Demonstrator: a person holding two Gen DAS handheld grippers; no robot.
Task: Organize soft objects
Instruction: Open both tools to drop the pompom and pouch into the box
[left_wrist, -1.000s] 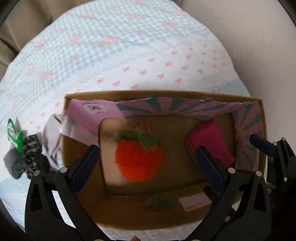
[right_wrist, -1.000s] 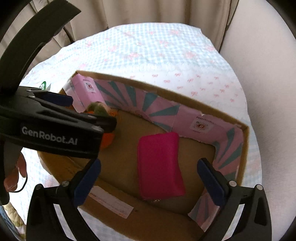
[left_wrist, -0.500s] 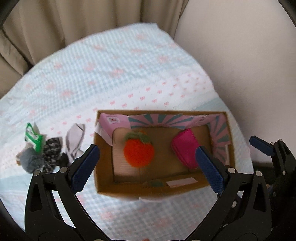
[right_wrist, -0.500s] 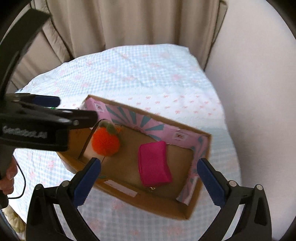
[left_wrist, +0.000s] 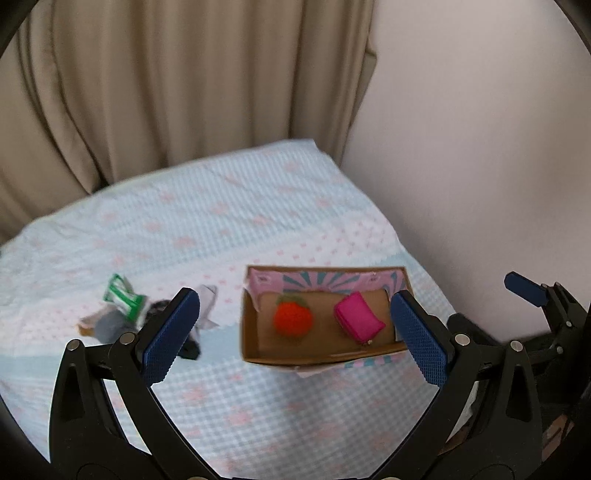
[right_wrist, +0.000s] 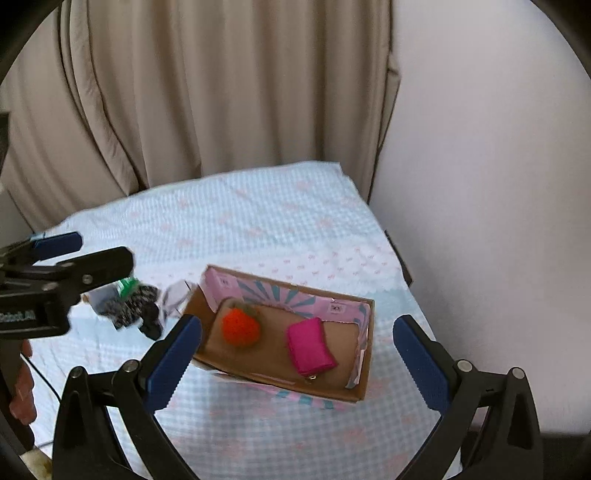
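An open cardboard box (left_wrist: 251, 332) (right_wrist: 364, 384) with pink and teal lining lies on the bed. Inside it are a fuzzy orange fruit toy (left_wrist: 293, 320) (right_wrist: 240, 326) on the left and a magenta pouch (left_wrist: 358, 319) (right_wrist: 309, 345) on the right. A pile of grey and patterned socks (left_wrist: 110, 321) (right_wrist: 133, 306) with a green-and-white tag (left_wrist: 123, 297) lies left of the box. My left gripper (left_wrist: 295, 334) is open and empty, high above the bed. My right gripper (right_wrist: 297, 356) is open and empty, also held high over the box.
The bed has a light blue checked cover with pink bows (left_wrist: 221, 221) (right_wrist: 258, 221). Beige curtains (left_wrist: 166, 92) hang behind it and a pale wall (left_wrist: 480, 147) runs along its right side. The left gripper's body (right_wrist: 55, 280) shows at the right wrist view's left edge.
Both grippers have pulled up and back from the box, which now looks small and far. The curtains and wall have come into view. The toy and pouch stay in the box.
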